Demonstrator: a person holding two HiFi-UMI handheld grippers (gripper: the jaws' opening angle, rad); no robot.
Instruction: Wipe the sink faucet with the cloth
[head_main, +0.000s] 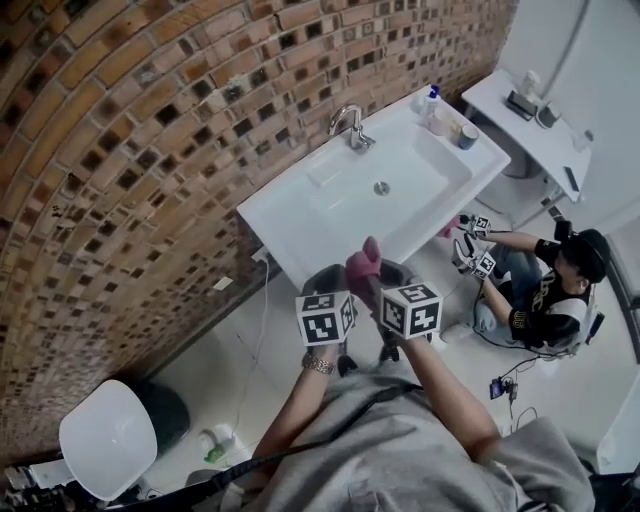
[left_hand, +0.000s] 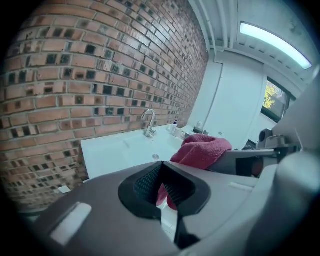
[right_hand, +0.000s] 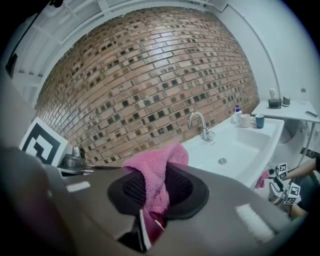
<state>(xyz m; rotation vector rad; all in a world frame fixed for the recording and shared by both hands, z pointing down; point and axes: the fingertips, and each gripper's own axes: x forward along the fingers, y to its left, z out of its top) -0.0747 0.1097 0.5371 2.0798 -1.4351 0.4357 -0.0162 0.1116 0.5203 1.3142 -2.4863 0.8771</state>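
Note:
The chrome faucet (head_main: 350, 125) stands at the back rim of the white sink (head_main: 290, 215), against the brick wall; it also shows in the left gripper view (left_hand: 148, 122) and the right gripper view (right_hand: 201, 125). My right gripper (head_main: 385, 272) (right_hand: 154, 187) is shut on a pink cloth (head_main: 362, 263) (right_hand: 155, 170), which bulges up between its pads. It hovers just short of the sink's front edge. Close on its left is my left gripper (head_main: 330, 275) (left_hand: 161, 187), slightly open, with nothing clamped. The cloth (left_hand: 202, 150) shows through and beyond its gap.
A soap bottle (head_main: 432, 103) and a cup (head_main: 468, 136) stand on the sink's right corner. A white shelf (head_main: 530, 130) lies beyond. A seated person (head_main: 550, 285) holding marker cubes is on the floor at the right. A white toilet lid (head_main: 108, 438) is at lower left.

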